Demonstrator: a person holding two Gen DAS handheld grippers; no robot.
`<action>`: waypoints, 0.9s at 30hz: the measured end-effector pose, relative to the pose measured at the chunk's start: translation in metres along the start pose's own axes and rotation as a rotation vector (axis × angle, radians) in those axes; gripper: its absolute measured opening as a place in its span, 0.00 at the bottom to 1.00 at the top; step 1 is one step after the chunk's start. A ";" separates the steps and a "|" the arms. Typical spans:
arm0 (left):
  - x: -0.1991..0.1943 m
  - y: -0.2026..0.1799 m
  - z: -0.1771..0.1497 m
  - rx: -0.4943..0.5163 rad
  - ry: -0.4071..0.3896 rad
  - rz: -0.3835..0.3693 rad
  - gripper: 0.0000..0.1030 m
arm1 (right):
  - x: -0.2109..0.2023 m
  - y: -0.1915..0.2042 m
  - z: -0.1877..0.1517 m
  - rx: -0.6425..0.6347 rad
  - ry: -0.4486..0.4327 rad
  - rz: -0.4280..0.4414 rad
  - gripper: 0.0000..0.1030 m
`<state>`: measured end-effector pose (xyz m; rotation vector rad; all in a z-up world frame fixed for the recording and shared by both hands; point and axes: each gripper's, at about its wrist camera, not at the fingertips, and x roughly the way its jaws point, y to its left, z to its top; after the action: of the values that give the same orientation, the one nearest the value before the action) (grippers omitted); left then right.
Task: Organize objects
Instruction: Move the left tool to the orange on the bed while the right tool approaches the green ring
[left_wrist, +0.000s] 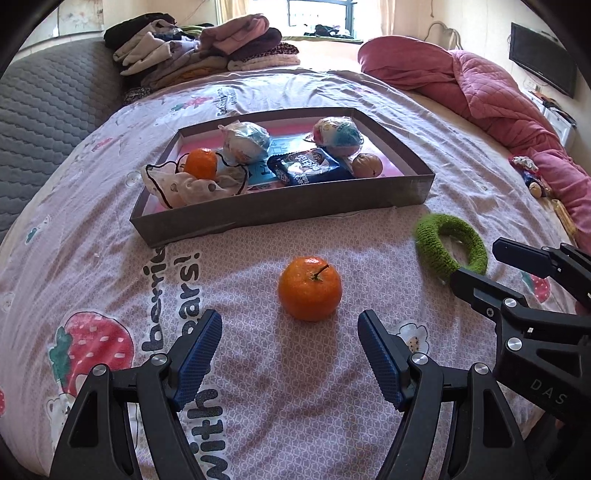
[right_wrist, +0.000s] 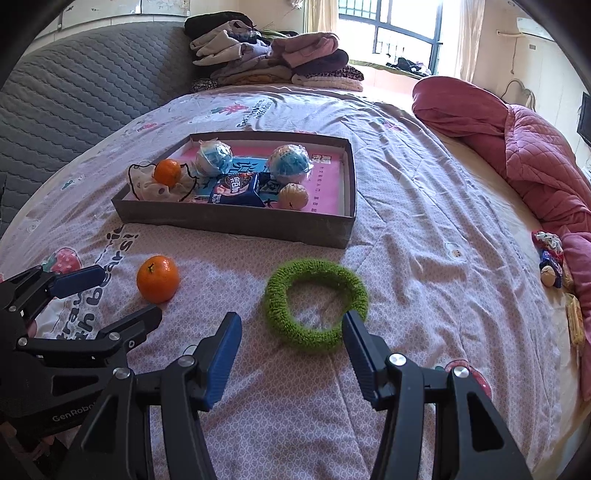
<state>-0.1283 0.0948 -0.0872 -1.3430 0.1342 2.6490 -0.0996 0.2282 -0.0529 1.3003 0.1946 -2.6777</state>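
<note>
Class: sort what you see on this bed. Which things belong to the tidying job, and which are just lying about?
Part of the job: loose orange, green ring, box, left gripper and right gripper, both open.

Just lying about: folded clothes pile, pink quilt, grey headboard.

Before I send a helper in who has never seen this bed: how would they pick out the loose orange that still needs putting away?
Find the shallow brown box in the middle of the bedspread. On the sheet in front of it, beside a fuzzy green ring, sits the orange. Unlike the orange in the box, it lies outside on bare sheet, stem up.
</note>
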 end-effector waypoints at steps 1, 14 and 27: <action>0.001 0.000 0.001 -0.002 -0.002 0.001 0.75 | 0.002 0.000 0.000 -0.003 0.001 0.001 0.54; 0.022 0.004 0.013 -0.010 0.013 0.003 0.75 | 0.029 0.001 0.010 -0.012 0.019 0.018 0.54; 0.043 0.008 0.021 -0.030 0.020 -0.013 0.75 | 0.053 -0.003 0.012 0.008 0.032 0.035 0.52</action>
<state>-0.1709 0.0943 -0.1096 -1.3749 0.0890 2.6380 -0.1416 0.2243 -0.0876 1.3375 0.1638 -2.6325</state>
